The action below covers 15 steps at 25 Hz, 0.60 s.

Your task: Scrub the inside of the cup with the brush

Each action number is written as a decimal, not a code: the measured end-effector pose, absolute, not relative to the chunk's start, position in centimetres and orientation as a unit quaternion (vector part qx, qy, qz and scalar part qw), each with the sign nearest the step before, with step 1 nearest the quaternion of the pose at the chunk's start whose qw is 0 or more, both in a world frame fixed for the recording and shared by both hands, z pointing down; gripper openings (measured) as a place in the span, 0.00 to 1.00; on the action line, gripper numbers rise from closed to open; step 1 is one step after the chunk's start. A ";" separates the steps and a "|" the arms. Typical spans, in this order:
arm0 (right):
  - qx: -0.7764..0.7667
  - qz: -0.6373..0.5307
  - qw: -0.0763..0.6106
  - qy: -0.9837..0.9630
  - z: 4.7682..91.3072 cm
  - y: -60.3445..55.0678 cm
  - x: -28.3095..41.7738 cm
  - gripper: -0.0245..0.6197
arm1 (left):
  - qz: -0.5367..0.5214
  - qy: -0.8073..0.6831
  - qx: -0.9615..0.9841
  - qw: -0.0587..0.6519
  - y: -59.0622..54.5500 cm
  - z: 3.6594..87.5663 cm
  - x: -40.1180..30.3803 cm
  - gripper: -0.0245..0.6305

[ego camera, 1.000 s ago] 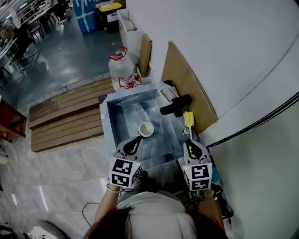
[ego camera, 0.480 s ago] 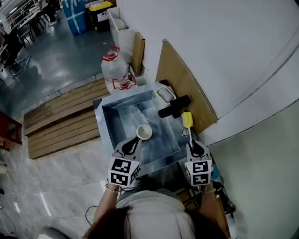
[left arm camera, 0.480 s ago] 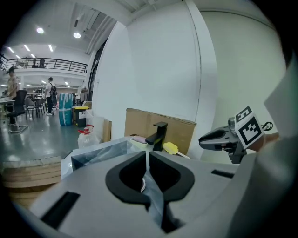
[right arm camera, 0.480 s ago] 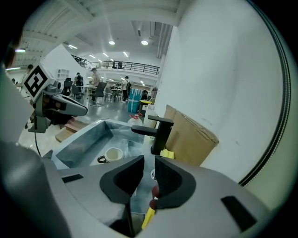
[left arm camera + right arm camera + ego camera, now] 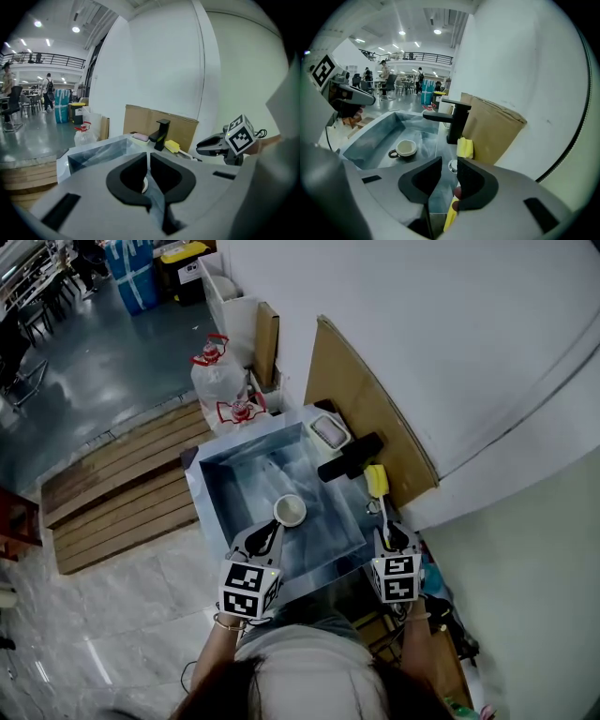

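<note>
Right tool [image 5: 449,161] — jaws just widening, apart above yellow brush [image 5: 465,147], nothing gripped; left tool [image 5: 148,155] nearly closed, empty

cup [image 5: 290,511] in sink [image 5: 214,486] | faucet [image 5: 351,457] on right rim | brush [image 5: 377,480] beside faucet

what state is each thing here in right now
cup: upright in the sink, looks empty
brush: lying on the counter beside the faucet, not held
faucet: no water running
left gripper: jaws together, nothing in them
right gripper: jaws apart, have just been opening, nothing gripped
</note>
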State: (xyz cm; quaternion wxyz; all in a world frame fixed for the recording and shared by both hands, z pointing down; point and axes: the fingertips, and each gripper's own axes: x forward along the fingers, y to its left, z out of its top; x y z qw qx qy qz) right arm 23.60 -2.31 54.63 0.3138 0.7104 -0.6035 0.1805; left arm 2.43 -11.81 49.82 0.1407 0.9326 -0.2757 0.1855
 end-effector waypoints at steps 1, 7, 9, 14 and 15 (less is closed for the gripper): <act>0.712 0.184 0.317 -0.600 55.0 -2.3 23.7 0.23 | 0.187 -0.274 0.933 0.143 -11.9 50.0 2.4 0.06; 0.716 0.211 0.327 -0.579 57.3 -2.2 24.8 0.25 | 0.191 -0.269 0.931 0.156 -12.5 51.0 2.4 0.06; 0.717 0.219 0.333 -0.572 58.0 -1.9 25.3 0.25 | 0.191 -0.267 0.931 0.158 -12.7 51.1 2.4 0.06; 0.715 0.240 0.335 -0.565 59.6 -1.5 26.4 0.26 | 0.195 -0.273 0.928 0.163 -13.0 51.4 2.8 0.06; 0.714 0.245 0.333 -0.565 60.0 -1.5 26.6 0.26 | 0.195 -0.275 0.927 0.164 -13.1 51.5 2.9 0.06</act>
